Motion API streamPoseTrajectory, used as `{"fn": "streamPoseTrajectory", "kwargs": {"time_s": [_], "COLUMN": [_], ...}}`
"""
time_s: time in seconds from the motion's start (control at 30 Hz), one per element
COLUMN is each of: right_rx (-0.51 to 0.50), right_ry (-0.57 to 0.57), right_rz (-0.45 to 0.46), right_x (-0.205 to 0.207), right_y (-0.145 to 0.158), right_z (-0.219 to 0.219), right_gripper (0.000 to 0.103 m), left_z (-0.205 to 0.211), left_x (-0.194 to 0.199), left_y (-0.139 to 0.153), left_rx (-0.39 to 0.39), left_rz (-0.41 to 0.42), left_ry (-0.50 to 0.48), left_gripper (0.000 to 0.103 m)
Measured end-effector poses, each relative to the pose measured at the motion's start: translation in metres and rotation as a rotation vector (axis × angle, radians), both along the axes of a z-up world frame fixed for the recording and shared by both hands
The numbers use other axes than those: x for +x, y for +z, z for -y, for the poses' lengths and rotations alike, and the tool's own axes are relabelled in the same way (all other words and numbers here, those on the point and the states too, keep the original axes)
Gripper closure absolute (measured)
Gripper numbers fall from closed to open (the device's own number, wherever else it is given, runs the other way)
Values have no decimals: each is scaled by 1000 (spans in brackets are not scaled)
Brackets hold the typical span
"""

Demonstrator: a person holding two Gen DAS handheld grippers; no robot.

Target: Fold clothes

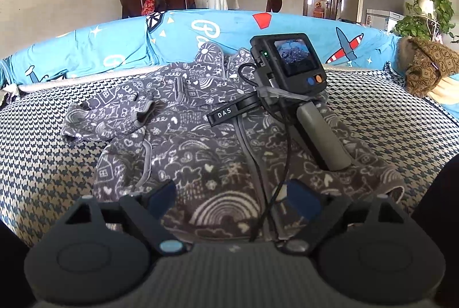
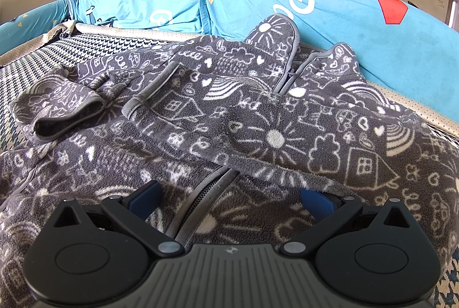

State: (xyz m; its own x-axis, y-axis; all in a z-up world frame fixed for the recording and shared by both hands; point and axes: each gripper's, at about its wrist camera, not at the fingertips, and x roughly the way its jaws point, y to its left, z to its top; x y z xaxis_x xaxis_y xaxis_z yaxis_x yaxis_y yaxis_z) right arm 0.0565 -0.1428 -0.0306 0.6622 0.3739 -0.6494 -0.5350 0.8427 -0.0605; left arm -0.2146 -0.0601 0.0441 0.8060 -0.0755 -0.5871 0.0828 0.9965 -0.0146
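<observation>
I see fleece jacket [image 2: 218, 118] spread on sofa seat [image 1: 43, 141], zipper running away from me | right gripper [image 2: 229, 201] wide, resting on it, nearer | left gripper [image 1: 232, 196] wide, probably just above hem.

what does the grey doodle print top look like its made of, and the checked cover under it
The grey top with white doodle print looks like fleece: a fuzzy, matte, slightly pilled nap, soft thick folds, with smoother grey binding along its edges. The dark blue and cream houndstooth seat cover looks like a flat woven or knitted fabric, matte, the pattern seemingly worked into the cloth; which one, the pictures leave open.
</observation>
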Motion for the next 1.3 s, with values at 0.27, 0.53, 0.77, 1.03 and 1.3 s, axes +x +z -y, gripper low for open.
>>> {"fn": "streamPoseTrajectory", "kwargs": {"time_s": [0.27,0.53,0.77,1.03,1.3], "right_rx": [0,0,0,0,0], "right_ry": [0,0,0,0,0], "right_rz": [0,0,0,0,0], "right_x": [0,0,0,0,0], "right_y": [0,0,0,0,0], "right_z": [0,0,0,0,0], "right_gripper": [0,0,0,0,0], "left_z": [2,15,26,34,59], "left_x": [-2,-15,-16,-9,-20], "left_y": [4,14,22,35,54], "left_rx": [-28,15,54,16,10], "left_rz": [-23,32,64,67,103], "left_ry": [-8,-36,-42,-51,-144], "left_gripper": [14,15,15,14,14]}}
